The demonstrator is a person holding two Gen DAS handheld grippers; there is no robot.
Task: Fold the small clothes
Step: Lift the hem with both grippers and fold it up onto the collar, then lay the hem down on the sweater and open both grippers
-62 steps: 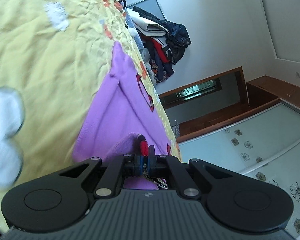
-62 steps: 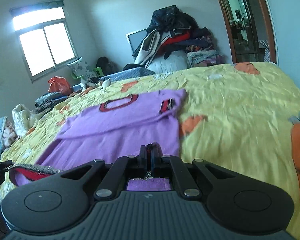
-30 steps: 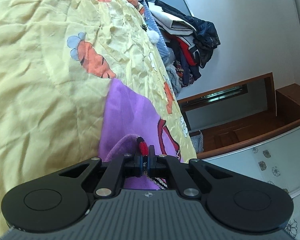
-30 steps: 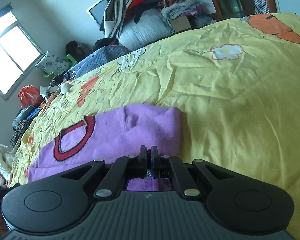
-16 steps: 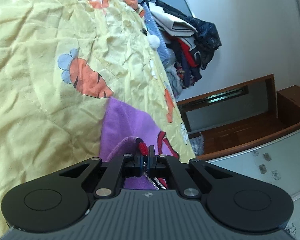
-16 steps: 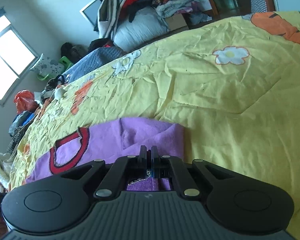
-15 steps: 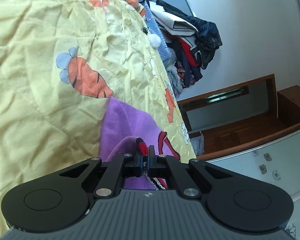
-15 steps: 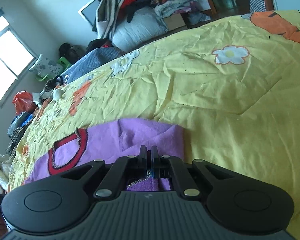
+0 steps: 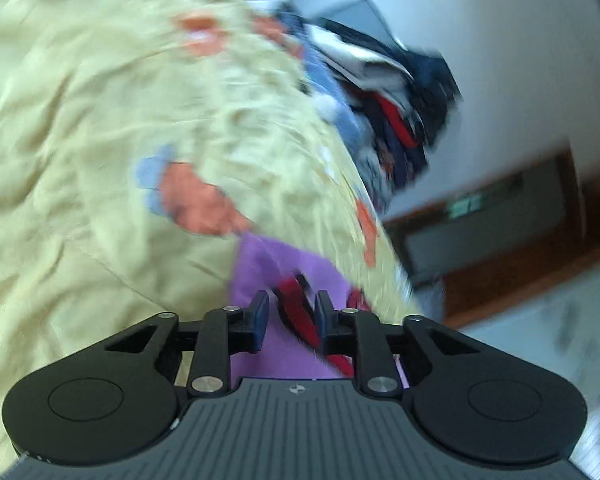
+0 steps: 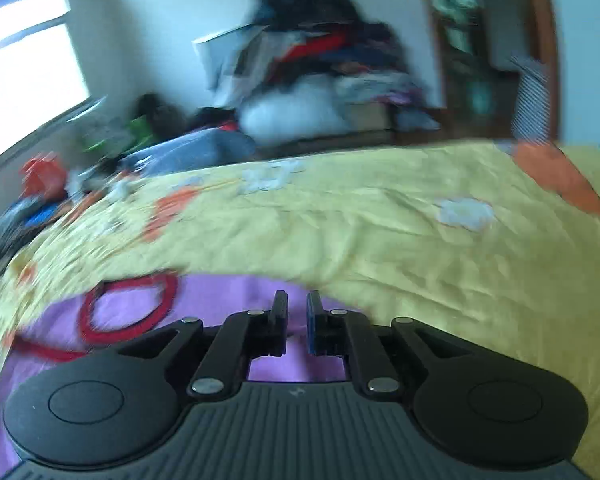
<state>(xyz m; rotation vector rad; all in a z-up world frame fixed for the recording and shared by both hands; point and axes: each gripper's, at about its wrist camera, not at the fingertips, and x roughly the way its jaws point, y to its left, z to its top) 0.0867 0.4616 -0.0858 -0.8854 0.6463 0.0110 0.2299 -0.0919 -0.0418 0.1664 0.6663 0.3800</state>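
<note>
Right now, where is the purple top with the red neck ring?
The purple knitted top lies flat on the yellow bedspread, just ahead of both open tongs, low in both views.

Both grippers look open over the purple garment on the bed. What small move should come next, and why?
Probably lift both grippers clear. The left gripper and right gripper have jaws apart, and the purple garment lies on the yellow bedspread, apparently released.

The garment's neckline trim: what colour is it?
Red, on the purple garment; clearest in the right wrist view.
</note>
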